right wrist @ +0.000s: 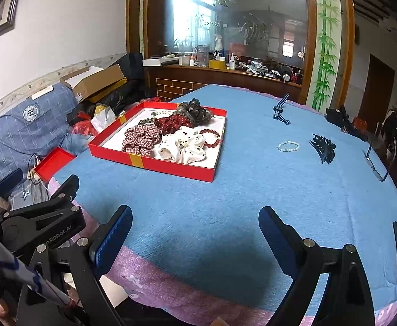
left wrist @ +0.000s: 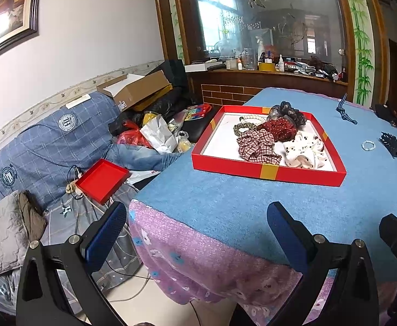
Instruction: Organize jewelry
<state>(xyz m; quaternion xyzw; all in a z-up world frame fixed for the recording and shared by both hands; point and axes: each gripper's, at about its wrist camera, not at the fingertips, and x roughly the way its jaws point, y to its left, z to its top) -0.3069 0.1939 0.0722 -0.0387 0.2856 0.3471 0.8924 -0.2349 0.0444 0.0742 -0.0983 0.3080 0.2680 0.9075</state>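
Both claws hang at the near edge of the worktop [right wrist: 225, 190], which wears a blue cloth; the left claw [left wrist: 198, 233] is spread wide with nothing between its blue pads, and the right claw [right wrist: 195, 233] likewise gapes empty. A shallow red tray [right wrist: 155, 164] sits on the cloth towards the far left; inside it lie a plaid scrunchie [right wrist: 141, 138], a white dotted scrunchie [right wrist: 183, 146], a dark red scrunchie [right wrist: 172, 123], a black lacy scrunchie [right wrist: 195, 111], a red bead bracelet [right wrist: 210, 138] and a pearl strand [left wrist: 251, 119]. Out on the cloth, well apart from the tray, rest a pale bead bracelet [right wrist: 288, 146], a black hair claw [right wrist: 323, 148] just beside it, a striped blue band [right wrist: 280, 110] farther back, and glasses [right wrist: 375, 163] near the right edge.
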